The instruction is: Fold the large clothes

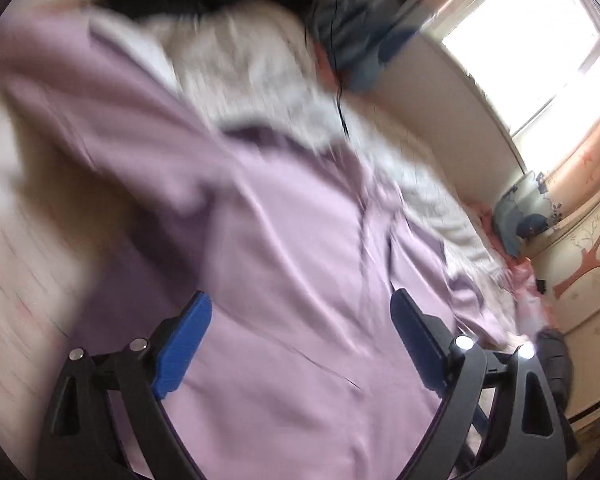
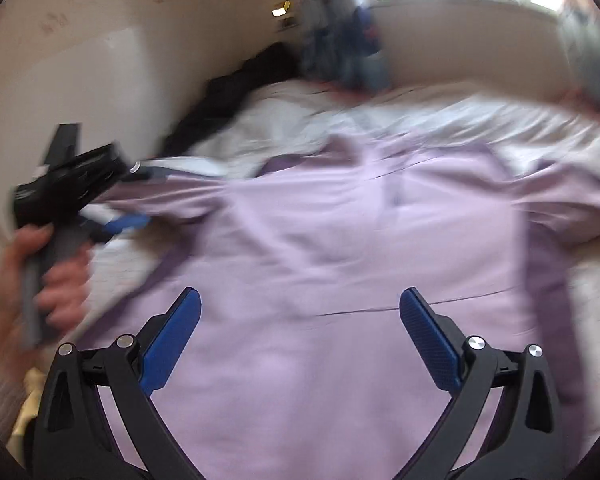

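Hovering spread above one lilac garment (image 2: pixel 360 248): two claws, left claw (image 1: pixel 300 308) and right claw (image 2: pixel 300 304).

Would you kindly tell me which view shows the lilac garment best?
The right wrist view: the lilac garment lies spread across the bed, body and both sleeves visible. The left wrist view shows it closer, blurred and partly cut off.

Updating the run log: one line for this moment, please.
left tongs: open, over garment | right tongs: open, over garment | lilac garment: spread on bed, unfolded | frames blurred
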Demonstrator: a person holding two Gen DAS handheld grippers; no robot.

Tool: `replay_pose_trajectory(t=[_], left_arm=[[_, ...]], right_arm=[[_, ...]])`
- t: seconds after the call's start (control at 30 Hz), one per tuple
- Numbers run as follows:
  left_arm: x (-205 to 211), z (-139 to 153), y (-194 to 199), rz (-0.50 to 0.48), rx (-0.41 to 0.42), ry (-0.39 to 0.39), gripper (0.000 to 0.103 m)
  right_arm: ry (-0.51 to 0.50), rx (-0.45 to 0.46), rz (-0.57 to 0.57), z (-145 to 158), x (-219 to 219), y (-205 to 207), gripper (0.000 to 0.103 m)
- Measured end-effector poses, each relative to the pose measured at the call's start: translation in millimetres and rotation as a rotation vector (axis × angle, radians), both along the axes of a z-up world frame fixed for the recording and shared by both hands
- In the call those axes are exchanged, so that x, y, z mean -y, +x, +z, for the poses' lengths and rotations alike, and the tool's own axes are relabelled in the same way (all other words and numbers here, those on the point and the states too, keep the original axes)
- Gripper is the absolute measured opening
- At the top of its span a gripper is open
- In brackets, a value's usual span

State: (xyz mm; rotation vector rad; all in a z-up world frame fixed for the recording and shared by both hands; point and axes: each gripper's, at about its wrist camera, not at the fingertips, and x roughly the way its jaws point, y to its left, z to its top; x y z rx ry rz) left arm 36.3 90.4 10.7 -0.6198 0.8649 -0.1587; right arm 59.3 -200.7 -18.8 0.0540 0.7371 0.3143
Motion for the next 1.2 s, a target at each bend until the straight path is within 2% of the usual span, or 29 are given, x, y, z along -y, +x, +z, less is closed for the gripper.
replay_pose_trajectory(t=[0.03,0.07,0.1,0.13,0.17,0.2,0.23,0.27,0.33,0.37,0.4,0.47,0.53,0.6,0.7,0.77,0.87,0.93,1.0,1.07,1.1,1.17,1.2], left_arm=[[12.8,-2.8,1.1,0.005,-0.013,-0.005,0.087],[33.4,-9.8,-0.8,-0.006,-0.020,0.006,0.087],[44.3,-12.5,-7.2,-0.024,-0.021,0.024,0.087],[60.6,-18.3,-4.4,-0.049,-0.020,0.057,0.087],[70.0,-23.6,-4.6,-0.071,-0.006,0.096,0.087],[79.2,-29.9,-13.4,-0.084,0.037,0.152,0.087],[84.7,-36.8,-15.0,-0.073,0.044,0.199,0.087],[89.2,-43.8,-12.8,-0.043,-0.011,0.236,0.087],[84.4,-44.3,-6.7,-0.091,-0.023,0.148,0.087],[86.6,-38.6,-8.1,-0.095,0.002,0.149,0.087],[91.0,-32.4,-11.3,-0.083,0.035,0.186,0.087],[98.8,-20.0,-20.5,-0.071,0.126,0.280,0.090],[102.9,-9.0,-25.6,-0.051,0.196,0.360,0.094],[104.3,-3.7,-28.5,-0.044,0.235,0.385,0.095],[101.7,-2.1,-27.5,-0.031,0.239,0.405,0.095],[104.8,-5.4,-21.0,-0.030,0.232,0.412,0.095],[99.5,-9.7,-19.2,-0.013,0.218,0.416,0.095],[98.8,-13.0,-16.3,0.000,0.218,0.414,0.095],[95.1,-13.6,-16.5,0.019,0.218,0.418,0.096],[93.7,-14.4,-16.3,0.027,0.214,0.422,0.096],[93.5,-15.7,-15.4,0.026,0.210,0.422,0.096],[93.6,-19.1,-13.6,0.022,0.195,0.419,0.096],[93.6,-20.1,-13.4,0.016,0.188,0.416,0.096]], right_arm=[[-0.023,-0.164,-0.032,-26.9,9.5,18.5,0.096],[0.003,-0.334,-0.049,-56.2,19.2,34.2,0.096],[0.052,-0.367,-0.049,-65.8,25.8,38.0,0.096],[0.112,-0.348,-0.054,-60.2,33.4,36.8,0.096],[0.192,-0.319,-0.052,-41.1,43.8,33.9,0.096],[0.248,-0.272,-0.041,-27.1,51.7,29.9,0.096],[0.339,-0.176,-0.032,-0.8,69.8,22.4,0.096],[0.390,-0.107,-0.044,18.3,87.8,17.6,0.096],[0.466,0.025,-0.103,50.4,140.4,14.0,0.096],[0.499,0.071,-0.141,57.7,168.6,16.0,0.096],[0.525,0.100,-0.202,61.3,200.9,20.2,0.096],[0.601,0.106,-0.360,56.6,286.1,41.7,0.096],[0.653,0.064,-0.511,42.1,356.2,65.6,0.096],[0.702,0.040,-0.597,28.0,408.3,85.7,0.096],[0.827,0.008,-0.767,-1.6,478.6,111.7,0.095],[0.880,0.008,-0.815,-17.8,502.5,124.0,0.095],[0.874,-0.026,-0.868,-39.0,518.6,149.0,0.094],[0.832,-0.076,-0.904,-51.3,531.0,164.0,0.092],[0.862,-0.058,-0.928,-61.1,541.1,169.6,0.081],[0.856,-0.073,-0.953,-70.9,548.6,173.2,0.047],[0.856,-0.067,-0.953,-70.9,550.5,172.8,0.019],[0.807,0.012,-0.894,-55.0,545.5,174.3,0.012],[0.793,0.084,-0.835,-39.7,538.1,170.1,0.012]])
